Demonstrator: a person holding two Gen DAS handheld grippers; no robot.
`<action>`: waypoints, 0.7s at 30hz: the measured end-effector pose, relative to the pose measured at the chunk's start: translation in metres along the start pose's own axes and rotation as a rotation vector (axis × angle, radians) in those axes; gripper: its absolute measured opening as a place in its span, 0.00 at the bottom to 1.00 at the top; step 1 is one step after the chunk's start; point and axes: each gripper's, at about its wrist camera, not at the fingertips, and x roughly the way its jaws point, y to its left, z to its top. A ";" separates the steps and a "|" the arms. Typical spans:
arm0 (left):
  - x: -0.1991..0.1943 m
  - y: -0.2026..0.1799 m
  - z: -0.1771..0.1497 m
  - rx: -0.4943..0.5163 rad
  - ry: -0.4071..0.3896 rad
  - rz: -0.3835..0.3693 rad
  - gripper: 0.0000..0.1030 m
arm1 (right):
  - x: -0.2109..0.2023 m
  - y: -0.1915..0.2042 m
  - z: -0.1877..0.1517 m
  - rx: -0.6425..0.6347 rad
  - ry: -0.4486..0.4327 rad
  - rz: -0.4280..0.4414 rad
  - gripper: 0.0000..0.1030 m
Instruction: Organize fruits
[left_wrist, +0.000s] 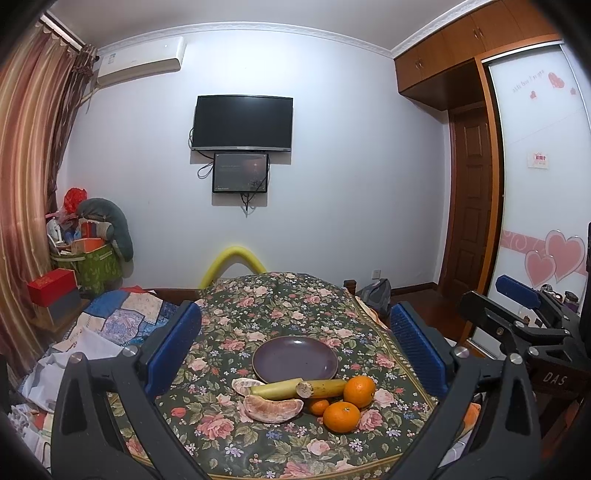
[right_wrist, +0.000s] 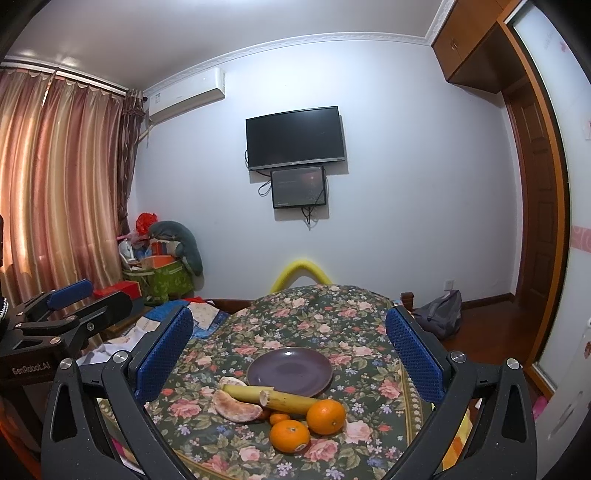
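An empty dark purple plate (left_wrist: 294, 359) (right_wrist: 289, 371) sits on the floral-covered table (left_wrist: 280, 306) (right_wrist: 321, 314). In front of it lie two banana pieces (left_wrist: 275, 388) (right_wrist: 288, 401), a peeled pomelo segment (left_wrist: 272, 408) (right_wrist: 236, 408), a second segment (left_wrist: 242, 386) behind it, two oranges (left_wrist: 359, 390) (left_wrist: 341, 416) (right_wrist: 325, 416) (right_wrist: 289, 435) and a small tangerine (left_wrist: 318, 406) (right_wrist: 279, 418). My left gripper (left_wrist: 295, 350) and my right gripper (right_wrist: 290, 354) hover above the table, both open and holding nothing. Each shows in the other's view, the right gripper (left_wrist: 524, 306) at the right edge and the left gripper (right_wrist: 66, 299) at the left edge.
A bed with patchwork bedding (left_wrist: 122, 321) lies left of the table. Boxes and a green bag (left_wrist: 92, 266) stand in the corner by the curtain (left_wrist: 26, 184). A backpack (right_wrist: 439, 317) rests on the wooden floor at right, near the wardrobe (left_wrist: 535, 184). A TV (left_wrist: 243, 123) hangs on the wall.
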 end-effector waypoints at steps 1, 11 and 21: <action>0.000 0.000 0.000 0.001 0.000 0.000 1.00 | 0.000 0.000 0.000 0.000 0.000 0.000 1.00; -0.002 -0.002 -0.001 0.007 -0.004 0.003 1.00 | 0.001 -0.002 -0.001 -0.001 -0.001 -0.004 1.00; -0.002 -0.003 -0.001 0.009 -0.002 0.002 1.00 | 0.000 -0.003 -0.002 -0.001 0.000 -0.004 1.00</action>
